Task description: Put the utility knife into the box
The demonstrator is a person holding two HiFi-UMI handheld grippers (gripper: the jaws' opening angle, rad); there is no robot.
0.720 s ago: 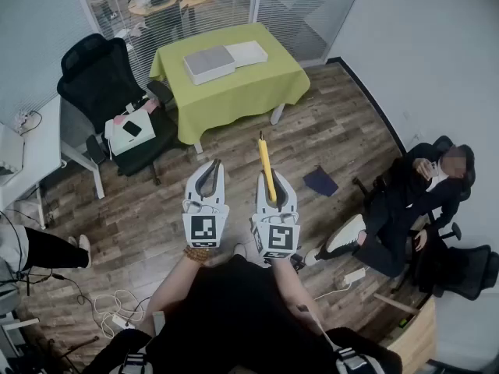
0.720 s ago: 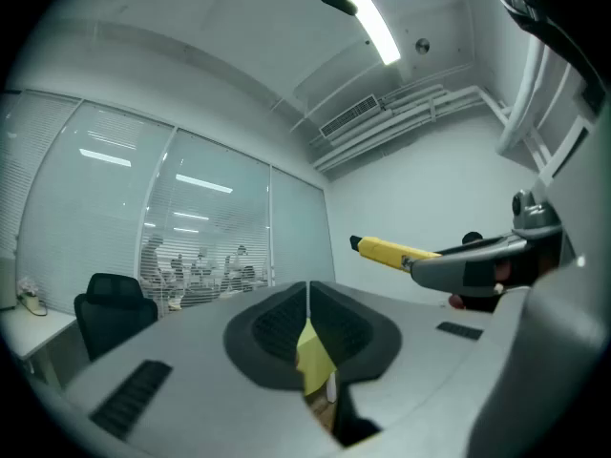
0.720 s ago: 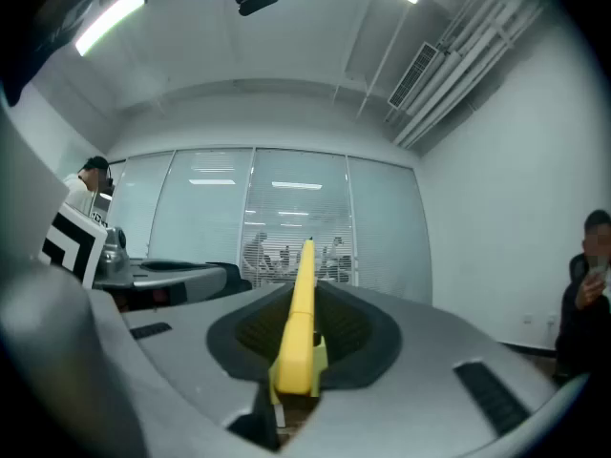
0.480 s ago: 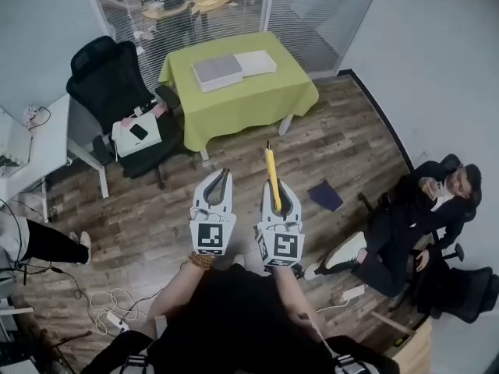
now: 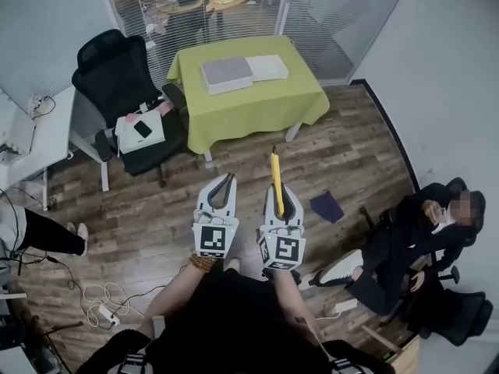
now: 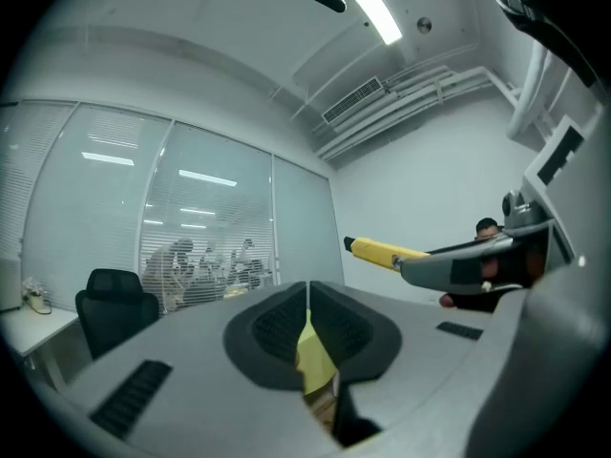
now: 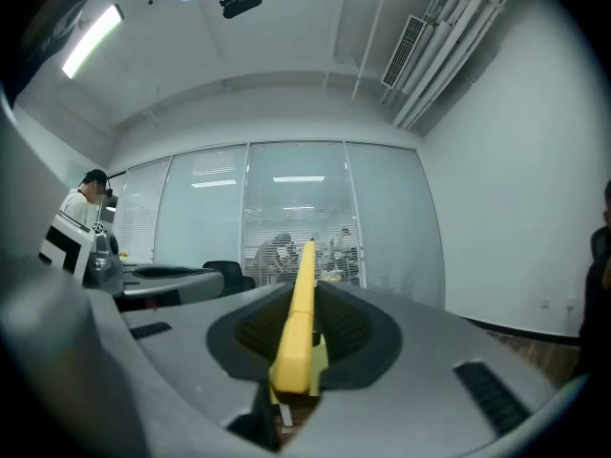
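Note:
My right gripper point(image 5: 278, 196) is shut on a yellow utility knife point(image 5: 276, 174), which sticks out forward past the jaws and points toward the table. In the right gripper view the utility knife point(image 7: 298, 321) runs up the middle between the closed jaws. My left gripper point(image 5: 223, 187) is held beside it, jaws together with nothing in them. From the left gripper view the knife point(image 6: 386, 252) shows at the right. A grey box point(image 5: 227, 75) lies on the green-clothed table point(image 5: 257, 111) far ahead, with its white lid point(image 5: 267, 67) next to it.
A black office chair point(image 5: 117, 76) stands left of the table, with a white box and phone point(image 5: 140, 134) on a second seat. A person point(image 5: 409, 244) sits at the right on a chair. A dark folder point(image 5: 327, 206) lies on the wooden floor. Cables point(image 5: 109, 306) trail at lower left.
The view has shifted: the table now sits farther right and lower in the head view. Both grippers stay side by side, the knife still held in the right one.

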